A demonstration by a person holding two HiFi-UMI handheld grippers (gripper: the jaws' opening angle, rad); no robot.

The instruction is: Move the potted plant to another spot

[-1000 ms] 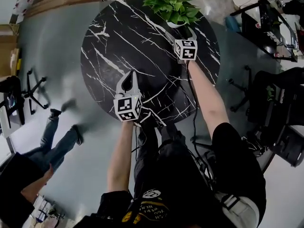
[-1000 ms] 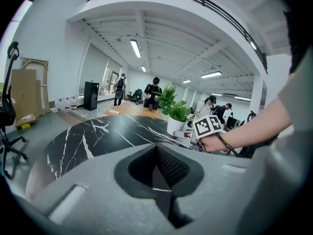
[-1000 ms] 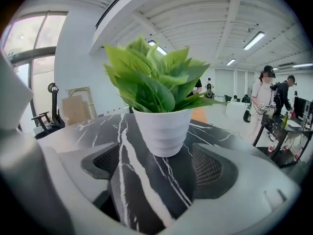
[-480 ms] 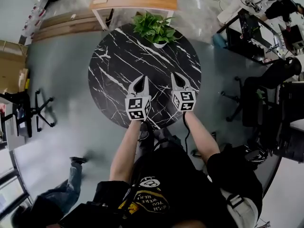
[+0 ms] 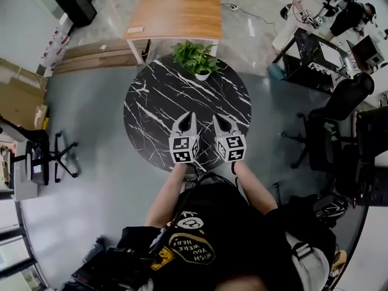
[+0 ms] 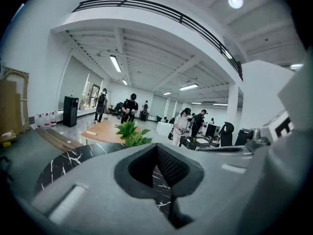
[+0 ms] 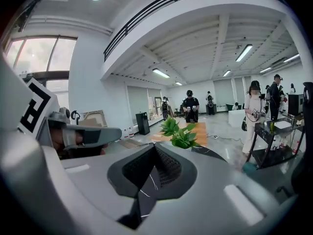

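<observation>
The potted plant [image 5: 195, 59], green leaves in a small white pot, stands at the far edge of the round black marble table [image 5: 151, 105]. Both grippers hover side by side above the table's near edge, well short of the plant. My left gripper [image 5: 187, 117] is shut and empty, and so is my right gripper [image 5: 219, 120]. In the left gripper view the plant [image 6: 129, 133] shows beyond the closed jaw tips [image 6: 156, 147]. The right gripper view shows the plant [image 7: 181, 131] ahead of the closed tips [image 7: 155, 146], with the left gripper at its left.
A wooden table [image 5: 176, 14] stands just behind the marble one. Black desks [image 5: 312, 53] and office chairs [image 5: 342, 105] crowd the right side. Cardboard [image 5: 21, 99] and a chair base [image 5: 57, 156] lie at the left. People stand far off in the hall [image 6: 129, 106].
The right gripper has left the plant's pot, shut, and drawn back toward me. The left gripper has also pulled back and risen. The plant stays at the far edge.
</observation>
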